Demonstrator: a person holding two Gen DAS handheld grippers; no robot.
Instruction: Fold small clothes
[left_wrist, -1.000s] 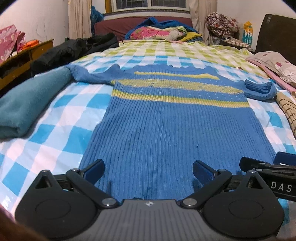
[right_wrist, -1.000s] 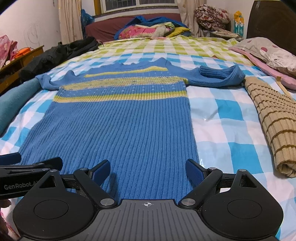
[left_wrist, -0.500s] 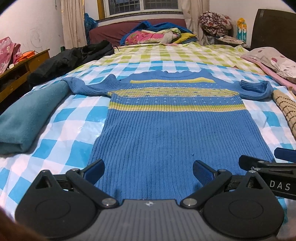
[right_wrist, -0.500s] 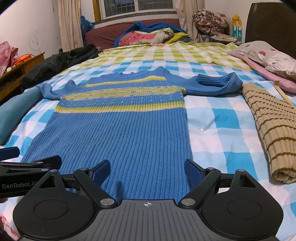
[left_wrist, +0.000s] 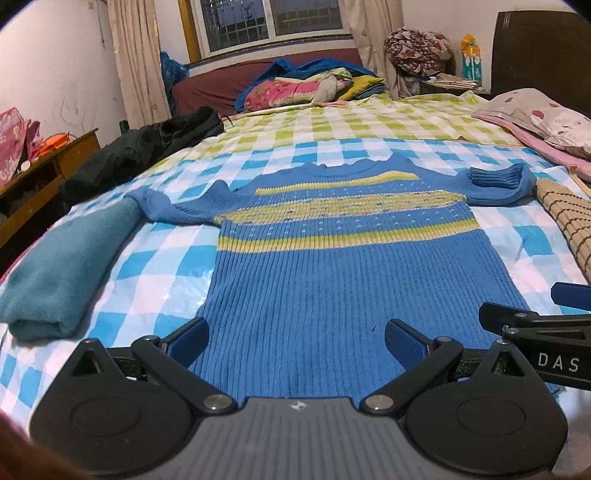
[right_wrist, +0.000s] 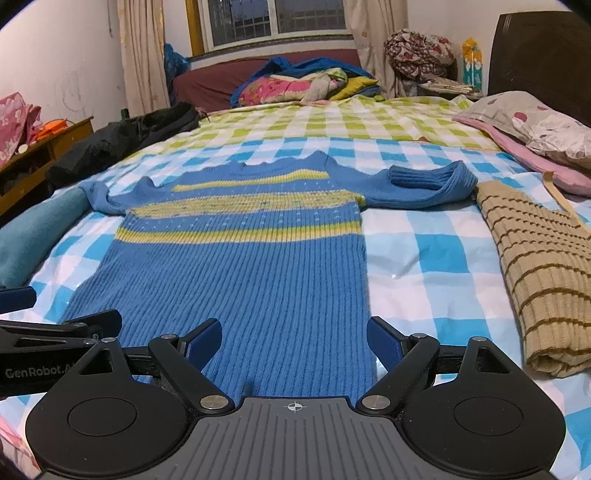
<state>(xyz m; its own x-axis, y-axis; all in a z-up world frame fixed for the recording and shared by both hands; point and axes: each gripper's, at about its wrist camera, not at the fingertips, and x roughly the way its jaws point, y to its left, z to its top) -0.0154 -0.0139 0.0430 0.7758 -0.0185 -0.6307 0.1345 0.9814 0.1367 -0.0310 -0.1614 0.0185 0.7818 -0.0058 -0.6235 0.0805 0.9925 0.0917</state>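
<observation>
A blue ribbed sweater with yellow stripes (left_wrist: 332, 273) lies flat on the checked bed cover, hem toward me, also in the right wrist view (right_wrist: 240, 266). Its right sleeve (right_wrist: 424, 184) is folded back on itself. My left gripper (left_wrist: 295, 339) is open and empty over the hem's left part. My right gripper (right_wrist: 295, 339) is open and empty over the hem's right part. The right gripper shows at the right edge of the left wrist view (left_wrist: 535, 332), and the left gripper at the left edge of the right wrist view (right_wrist: 55, 339).
A folded teal garment (left_wrist: 66, 266) lies left of the sweater. A folded tan striped garment (right_wrist: 535, 266) lies to its right. Black clothing (left_wrist: 140, 151) and a pillow (right_wrist: 535, 125) lie farther back. A wooden cabinet (left_wrist: 37, 184) stands at the left.
Both grippers have pulled back and risen a little from the sweater's hem, so more of the sweater and room shows. Both stay open.
</observation>
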